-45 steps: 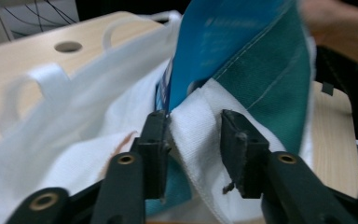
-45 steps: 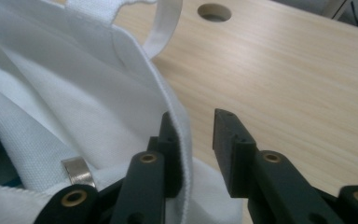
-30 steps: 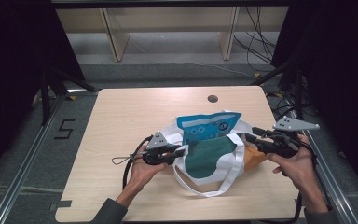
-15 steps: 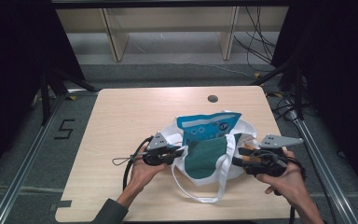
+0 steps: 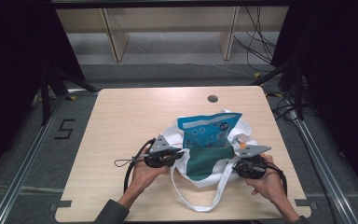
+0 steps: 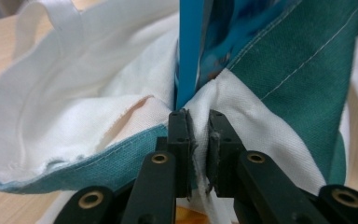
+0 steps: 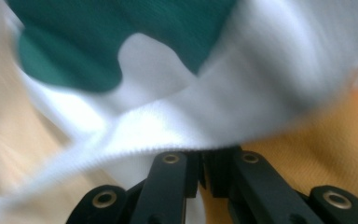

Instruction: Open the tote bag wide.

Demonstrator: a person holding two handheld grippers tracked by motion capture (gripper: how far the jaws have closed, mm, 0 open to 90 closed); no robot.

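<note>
A white tote bag [image 5: 193,179] with a green front panel [image 5: 204,161] lies on the wooden table [image 5: 135,112]. A blue packet [image 5: 209,129] stands in its mouth. My left gripper [image 5: 182,153] is at the bag's left rim, shut on the white fabric [image 6: 223,100] just below the blue packet [image 6: 189,46]. The green panel [image 6: 307,70] hangs to its right. My right gripper [image 5: 236,164] is at the bag's right side. In the blurred right gripper view its jaws stand closed at the white hem [image 7: 168,135], which lies across their tips.
A white strap loop [image 5: 200,205] trails toward the table's front edge. Something orange [image 5: 244,145] pokes out at the bag's right rim. A round cable hole [image 5: 212,98] sits near the far edge. Shelving and cables lie beyond the table.
My right gripper has moved inward and toward the front, from off the bag's right edge to close against its right side. The left gripper has held still on the rim.
</note>
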